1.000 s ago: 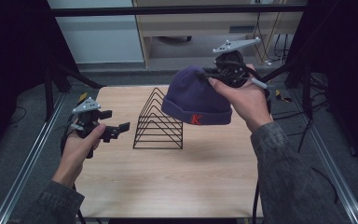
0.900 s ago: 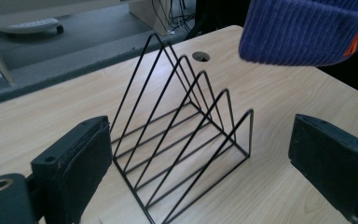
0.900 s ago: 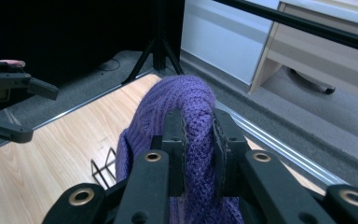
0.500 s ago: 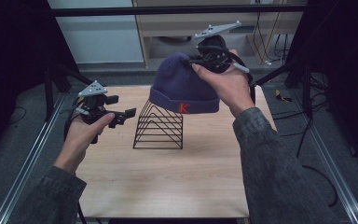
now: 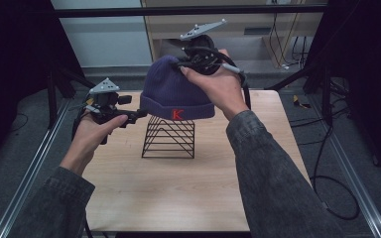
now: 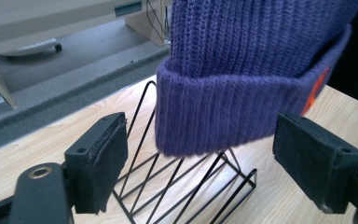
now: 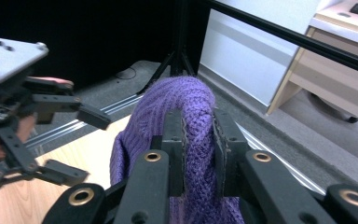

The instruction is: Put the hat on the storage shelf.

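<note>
Hovering now above wire rack (image 5: 168,138), purple beanie (image 5: 176,91) has moved leftward, pinched in right hand-held gripper (image 5: 194,62); left hand-held gripper (image 5: 135,115), jaws apart, nearer cuff; draping seems next.

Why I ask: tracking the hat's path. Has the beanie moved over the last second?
Yes. The purple beanie, held by the right tool, has shifted left until it hangs over the black wire rack.

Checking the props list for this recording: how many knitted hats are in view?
1. The purple knitted hat with a red K hangs above the black wire rack, its crown pinched in the right gripper.
</note>
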Motion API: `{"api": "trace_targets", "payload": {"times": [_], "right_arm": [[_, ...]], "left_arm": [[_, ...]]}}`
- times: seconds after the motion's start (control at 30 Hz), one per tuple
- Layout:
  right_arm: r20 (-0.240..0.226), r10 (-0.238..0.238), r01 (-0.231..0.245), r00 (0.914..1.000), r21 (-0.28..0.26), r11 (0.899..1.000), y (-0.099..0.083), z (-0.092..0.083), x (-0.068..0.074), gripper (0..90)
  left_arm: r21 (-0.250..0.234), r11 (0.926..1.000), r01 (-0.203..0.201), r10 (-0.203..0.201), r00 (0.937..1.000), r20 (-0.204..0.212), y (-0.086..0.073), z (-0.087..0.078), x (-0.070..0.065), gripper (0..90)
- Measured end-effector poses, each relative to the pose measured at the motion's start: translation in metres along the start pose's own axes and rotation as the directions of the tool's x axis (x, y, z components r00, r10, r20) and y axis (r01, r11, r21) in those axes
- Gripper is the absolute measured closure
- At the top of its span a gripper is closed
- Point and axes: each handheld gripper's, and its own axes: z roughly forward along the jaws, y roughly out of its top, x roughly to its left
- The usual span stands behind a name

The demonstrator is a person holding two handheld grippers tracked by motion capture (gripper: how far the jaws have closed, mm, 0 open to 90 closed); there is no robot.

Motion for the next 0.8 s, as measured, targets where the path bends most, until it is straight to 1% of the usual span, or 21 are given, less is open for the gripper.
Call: {"api": "trace_targets", "payload": {"times": [0.07, 0.13, 0.2, 0.3, 0.33, 0.37, 0.4, 0.43, 0.47, 0.5, 0.53, 0.57, 0.6, 0.63, 0.67, 0.7, 0.73, 0.8], "right_arm": [[-0.007, -0.006, 0.006, 1.0, 0.003, 1.0, 0.001, 0.003, 0.003, 77.4], [-0.016, -0.01, 0.01, 0.9998, 0.006, 1.0, 0.001, 0.006, 0.006, 77.3], [-0.023, -0.015, 0.015, 0.9996, 0.008, 1.0, 0.001, 0.008, 0.009, 77.3], [-0.03, -0.017, 0.017, 0.9994, 0.005, 1.0, 0.002, 0.01, 0.012, 77.3], [-0.03, -0.017, 0.017, 0.9994, 0.005, 1.0, 0.002, 0.01, 0.012, 77.3], [-0.036, -0.015, 0.015, 0.9992, 0.003, 1.0, 0.003, 0.011, 0.014, 77.3], [-0.038, -0.013, 0.014, 0.9992, 0.003, 1.0, 0.003, 0.012, 0.015, 77.3], [-0.04, -0.013, 0.013, 0.9991, 0.003, 1.0, 0.003, 0.013, 0.016, 77.3], [-0.04, -0.013, 0.013, 0.9991, 0.003, 1.0, 0.003, 0.013, 0.016, 77.3], [-0.043, -0.016, 0.017, 0.9989, 0.01, 1.0, 0.004, 0.015, 0.017, 77.3], [-0.043, -0.016, 0.017, 0.9989, 0.01, 1.0, 0.004, 0.015, 0.017, 77.3], [-0.042, -0.019, 0.019, 0.9989, 0.011, 1.0, 0.004, 0.017, 0.018, 77.2], [-0.042, -0.019, 0.019, 0.9989, 0.011, 1.0, 0.004, 0.017, 0.018, 77.2], [-0.038, -0.021, 0.021, 0.9991, 0.011, 1.0, 0.005, 0.017, 0.018, 77.2], [-0.038, -0.021, 0.021, 0.9991, 0.011, 1.0, 0.005, 0.017, 0.018, 77.2], [-0.031, -0.019, 0.019, 0.9993, 0.013, 1.0, 0.005, 0.018, 0.017, 77.1], [-0.031, -0.019, 0.019, 0.9993, 0.013, 1.0, 0.005, 0.018, 0.017, 77.1], [-0.019, -0.015, 0.015, 0.9997, 0.019, 1.0, 0.002, 0.02, 0.015, 76.9]], "left_arm": [[0.002, 0.9998, 0.02, -0.02, 0.9998, 0.006, 0.0, 0.004, 0.003, 15.6], [0.009, 0.9997, 0.022, -0.022, 0.9997, 0.004, -0.001, 0.007, 0.006, 15.5], [0.018, 0.9992, 0.036, -0.036, 0.9993, 0.007, -0.002, 0.01, 0.008, 15.0], [0.03, 0.9989, 0.035, -0.036, 0.9992, 0.017, -0.004, 0.012, 0.008, 14.0], [0.04, 0.9986, 0.035, -0.036, 0.9991, 0.025, -0.006, 0.014, 0.008, 14.0], [0.056, 0.9976, 0.042, -0.044, 0.9982, 0.042, -0.007, 0.017, 0.008, 13.2], [0.056, 0.9976, 0.042, -0.044, 0.9982, 0.042, -0.007, 0.017, 0.008, 13.0], [0.069, 0.9965, 0.048, -0.051, 0.9973, 0.053, -0.009, 0.019, 0.008, 13.7], [0.069, 0.9965, 0.048, -0.051, 0.9973, 0.053, -0.009, 0.019, 0.008, 17.8], [0.072, 0.9966, 0.039, -0.044, 0.9967, 0.068, -0.01, 0.02, 0.007, 23.4], [0.072, 0.9966, 0.039, -0.044, 0.9967, 0.068, -0.01, 0.02, 0.007, 26.8], [0.078, 0.9966, 0.027, -0.033, 0.9965, 0.077, -0.01, 0.019, 0.006, 37.1], [0.078, 0.9966, 0.027, -0.033, 0.9965, 0.077, -0.01, 0.019, 0.006, 43.9], [0.086, 0.9962, 0.013, -0.018, 0.9984, 0.054, -0.01, 0.017, 0.004, 54.1], [0.086, 0.9962, 0.013, -0.018, 0.9984, 0.054, -0.01, 0.017, 0.004, 61.6], [0.081, 0.9964, 0.021, -0.025, 0.9987, 0.044, -0.009, 0.016, 0.004, 63.6], [0.081, 0.9964, 0.021, -0.025, 0.9987, 0.044, -0.009, 0.016, 0.004, 65.4], [0.082, 0.9966, 0.009, -0.01, 0.9998, 0.016, -0.009, 0.013, 0.003, 66.7]]}}
